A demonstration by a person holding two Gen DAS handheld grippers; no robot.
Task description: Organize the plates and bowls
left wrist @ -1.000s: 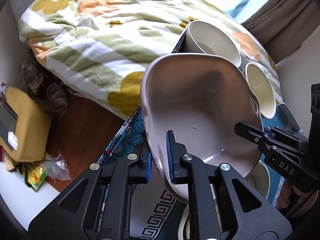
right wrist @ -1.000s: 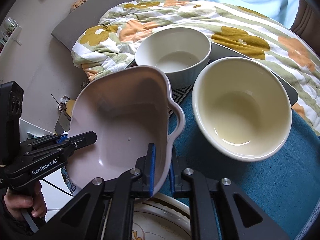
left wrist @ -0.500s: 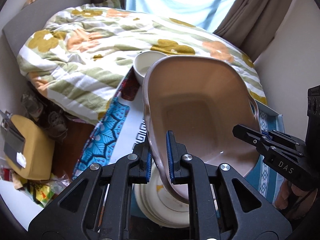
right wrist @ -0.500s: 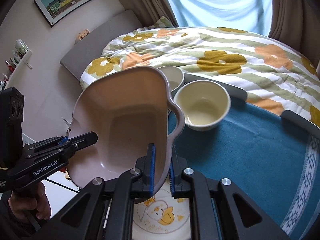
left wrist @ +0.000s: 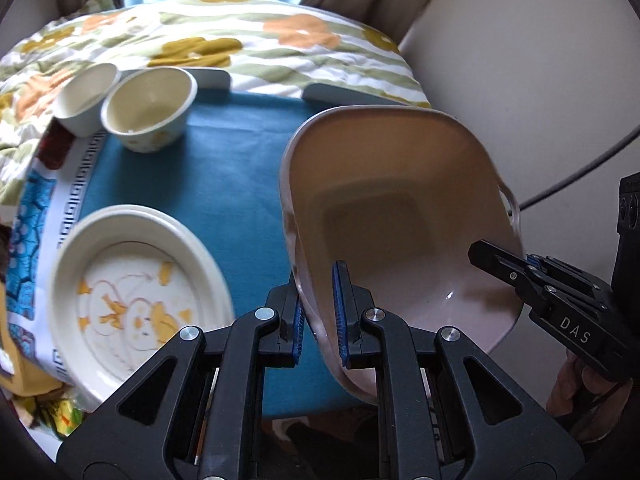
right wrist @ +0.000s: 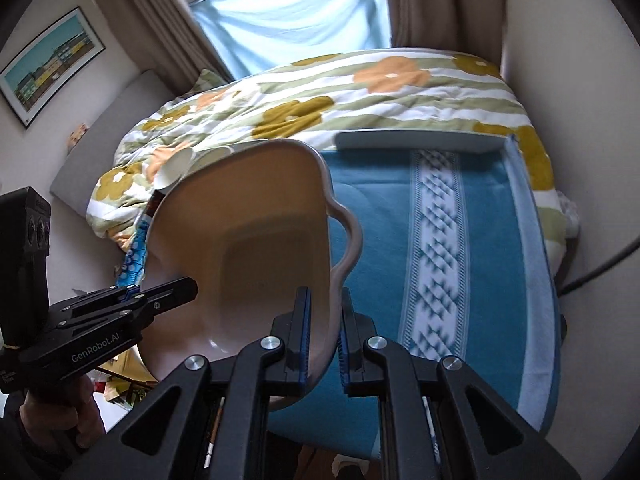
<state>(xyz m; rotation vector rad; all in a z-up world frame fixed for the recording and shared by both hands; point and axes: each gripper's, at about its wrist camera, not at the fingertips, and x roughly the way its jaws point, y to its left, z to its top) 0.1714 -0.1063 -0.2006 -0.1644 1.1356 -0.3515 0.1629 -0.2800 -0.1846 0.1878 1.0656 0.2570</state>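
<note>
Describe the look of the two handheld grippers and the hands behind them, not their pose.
Both are matte black, angular linkage frames with silver pivot bolts and blue pads on the finger tips. The left gripper carries white "GenRobot.AI" lettering on its side, seen in the right wrist view; the right gripper carries "DAS". Each has a black boxy module at the rear. Bare fingers of the left hand wrap its grip.

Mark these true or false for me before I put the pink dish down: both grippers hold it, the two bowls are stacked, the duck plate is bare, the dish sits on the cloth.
1. Both grippers clamp the pink dish: true; left gripper and right gripper grip opposite rims.
2. The two cream bowls are stacked: false; the nearer bowl and the farther bowl stand side by side.
3. The duck plate holds nothing: true.
4. The dish rests on the blue cloth: false; it is held tilted above it.
</note>
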